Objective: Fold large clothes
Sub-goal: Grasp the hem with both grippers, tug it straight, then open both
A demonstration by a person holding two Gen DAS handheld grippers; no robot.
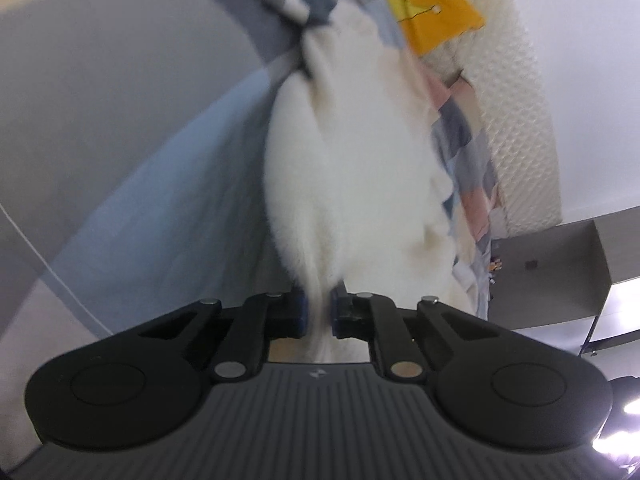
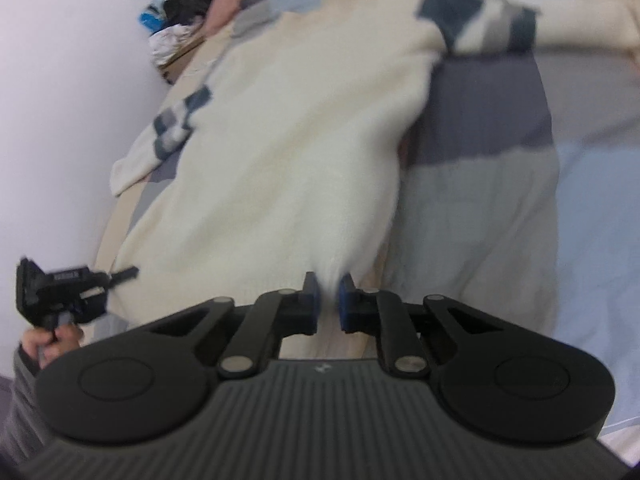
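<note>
Nearest the lens in the left wrist view, the left gripper (image 1: 319, 316) has its black fingers (image 1: 294, 316) with blue pads drawn narrow, pinching a fold of the cream-white fluffy knit sweater with dark blue and grey check bands (image 1: 352, 168). The knit rises from the pads up the middle of the frame, bunched and blurred. In the right wrist view the right gripper (image 2: 329, 304) is likewise nearly closed, its blue pads clamping the sweater's lower edge at the bottom centre of the frame. From there the garment (image 2: 280, 152) spreads flat across the centre, one check-banded sleeve reaching to the left and another to the upper right, over a patchwork bed cover in grey, pale blue and beige (image 2: 500, 152).

At lower left of that view a person's hand (image 2: 52, 340) holds the other black gripper; a small white label on its body is too blurred to read. A faint emblem sits on each ribbed grey gripper body, but no legible writing.

The sweater looks soft, thick and limp, light for its bulk, and it will sag and stretch between the two grips. The fuzzy pile should resist slipping. Holding the hem corners, or the shoulder seams, would keep the fold edge straight.

A yellow cloth (image 1: 436, 4) lies at the top of the left view.
</note>
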